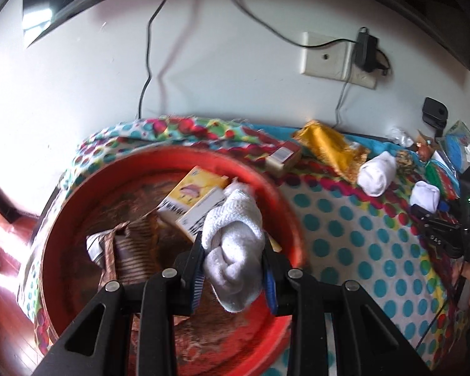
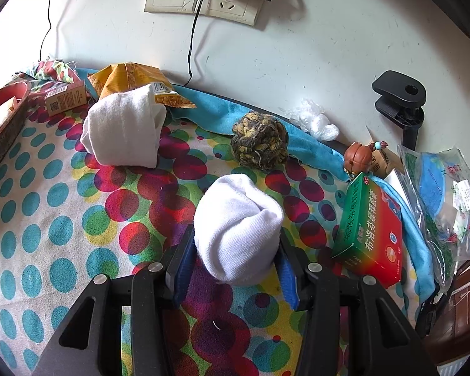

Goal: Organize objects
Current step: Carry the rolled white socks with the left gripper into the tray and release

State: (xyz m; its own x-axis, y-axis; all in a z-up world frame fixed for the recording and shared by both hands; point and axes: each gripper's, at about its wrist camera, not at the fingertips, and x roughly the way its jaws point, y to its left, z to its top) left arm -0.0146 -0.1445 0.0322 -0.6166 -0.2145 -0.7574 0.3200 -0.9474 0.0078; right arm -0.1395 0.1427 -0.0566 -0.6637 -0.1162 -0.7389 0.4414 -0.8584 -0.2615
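Red basin (image 1: 285, 194) near rim cut off; yellow box (image 1: 191, 197) partly hidden.

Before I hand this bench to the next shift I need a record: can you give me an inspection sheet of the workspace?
Surface: polka-dot cloth over a blue towel.
Job's things: red round tray holding a yellow box and a brown packet; rolled white socks, one above the tray, one on the cloth, a third farther back.
Clutter: yarn ball, green-and-red medicine box, yellow snack bag, small brown box, figurine, plastic bags.
Grippers: left gripper shut on a sock; right gripper shut on the cloth-level sock.
Cables: black leads to the wall sockets.
Surroundings: white wall, black clamp.
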